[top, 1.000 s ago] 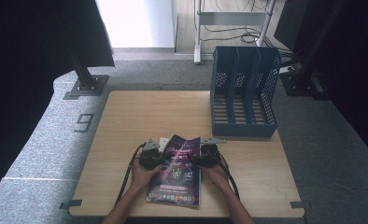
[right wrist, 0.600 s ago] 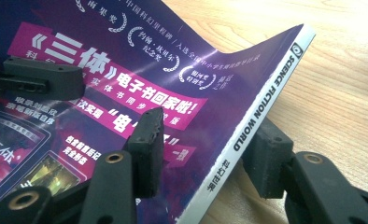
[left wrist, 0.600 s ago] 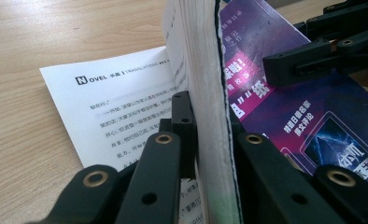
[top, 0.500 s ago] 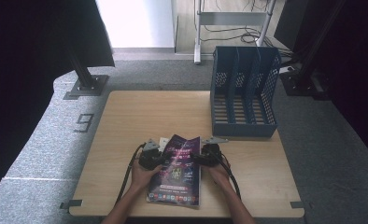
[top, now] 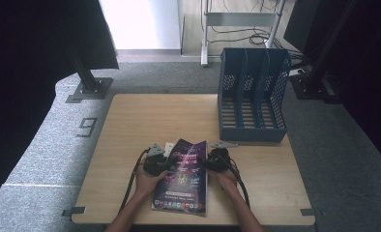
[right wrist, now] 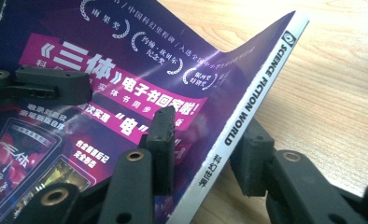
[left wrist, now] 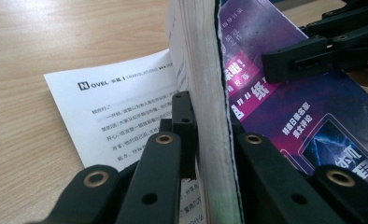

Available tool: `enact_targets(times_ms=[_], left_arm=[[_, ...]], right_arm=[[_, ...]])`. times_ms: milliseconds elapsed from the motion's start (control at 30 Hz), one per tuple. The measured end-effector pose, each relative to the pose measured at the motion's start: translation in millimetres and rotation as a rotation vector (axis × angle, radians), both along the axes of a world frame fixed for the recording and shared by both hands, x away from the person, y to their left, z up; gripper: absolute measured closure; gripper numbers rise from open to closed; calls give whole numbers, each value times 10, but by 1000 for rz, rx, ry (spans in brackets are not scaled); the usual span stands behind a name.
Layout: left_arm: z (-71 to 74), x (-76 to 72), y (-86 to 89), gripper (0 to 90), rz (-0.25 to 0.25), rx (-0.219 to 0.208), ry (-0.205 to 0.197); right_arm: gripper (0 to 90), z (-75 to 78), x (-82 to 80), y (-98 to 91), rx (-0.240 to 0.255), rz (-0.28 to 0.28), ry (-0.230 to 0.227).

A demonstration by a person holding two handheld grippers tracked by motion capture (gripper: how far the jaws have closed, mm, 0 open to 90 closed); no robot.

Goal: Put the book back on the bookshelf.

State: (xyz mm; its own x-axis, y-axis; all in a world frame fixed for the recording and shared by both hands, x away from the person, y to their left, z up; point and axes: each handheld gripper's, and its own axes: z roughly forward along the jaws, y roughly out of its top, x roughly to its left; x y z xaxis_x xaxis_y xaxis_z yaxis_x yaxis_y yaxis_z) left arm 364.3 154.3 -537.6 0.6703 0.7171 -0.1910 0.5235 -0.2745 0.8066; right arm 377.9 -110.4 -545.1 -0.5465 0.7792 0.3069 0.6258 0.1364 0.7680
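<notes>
A purple-covered magazine (top: 183, 176) lies at the table's near edge, between my two grippers. My left gripper (top: 160, 162) is shut on its open page edge (left wrist: 205, 93) and lifts the pages off a printed white page (left wrist: 116, 107). My right gripper (top: 212, 161) straddles the white spine (right wrist: 247, 107), one finger (right wrist: 162, 135) over the cover and the other under it. Its jaws have just been closing around the spine, and a gap still shows at the upper finger. A finger (right wrist: 46, 86) of the left gripper rests on the cover farther along.
A blue slotted file rack (top: 252, 96) stands upright at the table's back right. The wooden table (top: 150, 116) has bare room at the back left and on both sides of the magazine. Grey carpet and stand bases surround it.
</notes>
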Motion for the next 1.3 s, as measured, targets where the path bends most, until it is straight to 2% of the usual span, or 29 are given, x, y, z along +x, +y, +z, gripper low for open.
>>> enact_targets(times_ms=[333,400,433,533,733,867,1100,1300], left_arm=[[88,-40,34,828,-5,-29,-24],[127,-65,40,828,-13,-39,-49],[127,-65,40,828,-13,-39,-49],[190,-89,63,831,-13,-70,-77],[235,-111,86,835,-19,-91,-99],[258,-111,110,837,-22,-113,-101],[320,-114,134,839,-29,-122,-101],[322,-104,145,840,-33,-128,-91]], right_arm=[[666,131,-85,-12,19,4,-48],[670,169,-102,-18,20,6,-57],[671,194,-116,-20,21,6,-63],[674,272,-157,-26,24,5,-94],[677,364,-211,-23,19,8,-132],[678,396,-230,-29,28,11,-148],[680,460,-272,-19,26,15,-189],[680,468,-281,-15,23,17,-199]])
